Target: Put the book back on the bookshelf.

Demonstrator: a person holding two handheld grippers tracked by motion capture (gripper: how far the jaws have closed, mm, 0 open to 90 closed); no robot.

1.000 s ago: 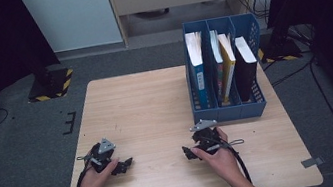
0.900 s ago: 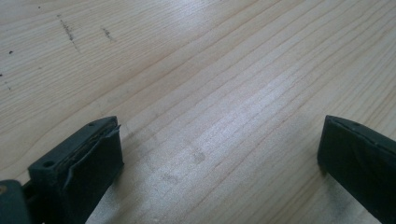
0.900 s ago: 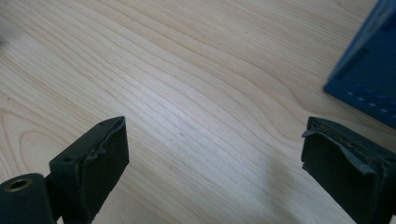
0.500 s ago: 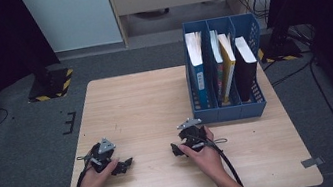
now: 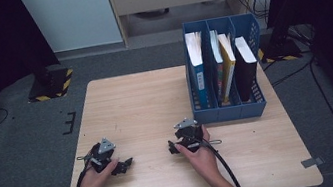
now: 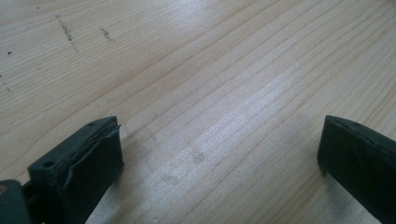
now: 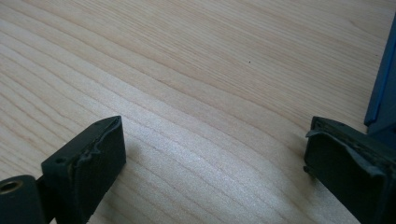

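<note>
A: Far left first. Left hand (image 5: 97, 174) comes in from the near edge of the wooden table (image 5: 140, 102), forearm angled up and a little inward. It holds the left gripper (image 5: 124, 165) low on the board, the grey plate up and the jaws pointing right across the near part of the table.

B: Jaw state?

A: Spread wide. In the left gripper view the left gripper (image 6: 219, 154) has bare wood grain between its two black pads, nothing held. A few dark specks mark the table (image 6: 196, 70) farther out.

B: Moving right.

A: Right hand (image 5: 202, 156) enters near the middle of the near edge, forearm slanting up and left, cable trailing back along it. The right gripper (image 5: 173, 147) sits low over the board, jaws facing left.

B: Open too?

A: Yes, parted wide and empty. In the right gripper view the right gripper (image 7: 215, 149) spans bare table (image 7: 187, 70), with a blue edge by the right pad.

B: That edge is?

A: The blue file rack (image 5: 228, 113), just beyond and right of the right gripper, near but apart. The books (image 5: 222, 59) stand upright in its compartments.
</note>
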